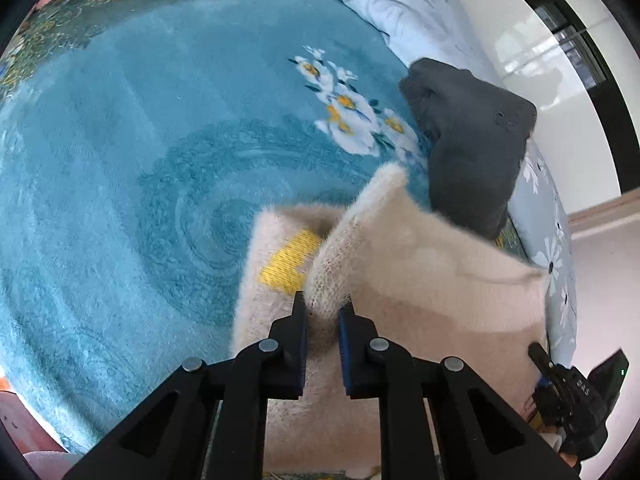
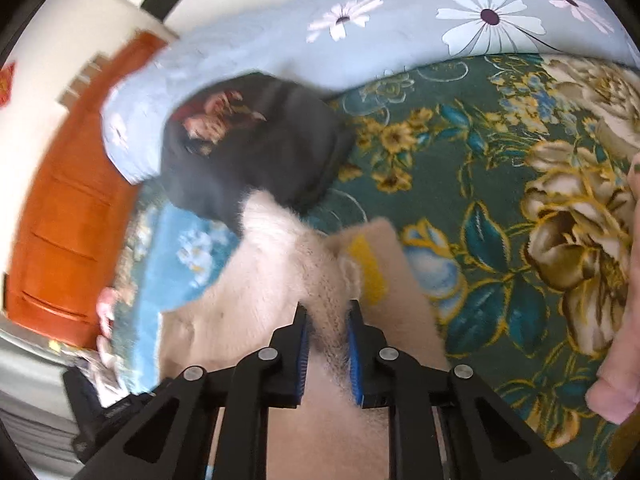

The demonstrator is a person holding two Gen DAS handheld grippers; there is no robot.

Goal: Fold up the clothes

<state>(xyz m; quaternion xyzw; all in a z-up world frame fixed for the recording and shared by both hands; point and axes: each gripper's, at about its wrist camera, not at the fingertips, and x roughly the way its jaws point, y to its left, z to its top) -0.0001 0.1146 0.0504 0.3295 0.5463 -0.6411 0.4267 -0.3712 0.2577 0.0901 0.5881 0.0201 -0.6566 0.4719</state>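
A fluffy cream sweater (image 1: 420,280) with a yellow patch (image 1: 290,266) lies on a teal blanket (image 1: 140,160). My left gripper (image 1: 323,310) is shut on a raised fold of the sweater, with fabric bunched between its fingers. The same cream sweater (image 2: 272,280) fills the lower middle of the right wrist view, where my right gripper (image 2: 327,312) is shut on another ridge of it. A folded dark grey garment (image 1: 472,140) rests just beyond the sweater; it shows a printed picture in the right wrist view (image 2: 248,144).
A pale blue floral quilt (image 2: 360,28) is bunched along the bed's far side. An orange wooden door (image 2: 72,220) stands to the left. A finger (image 2: 616,380) shows at the right edge. The other gripper's body (image 1: 572,396) appears low right in the left wrist view.
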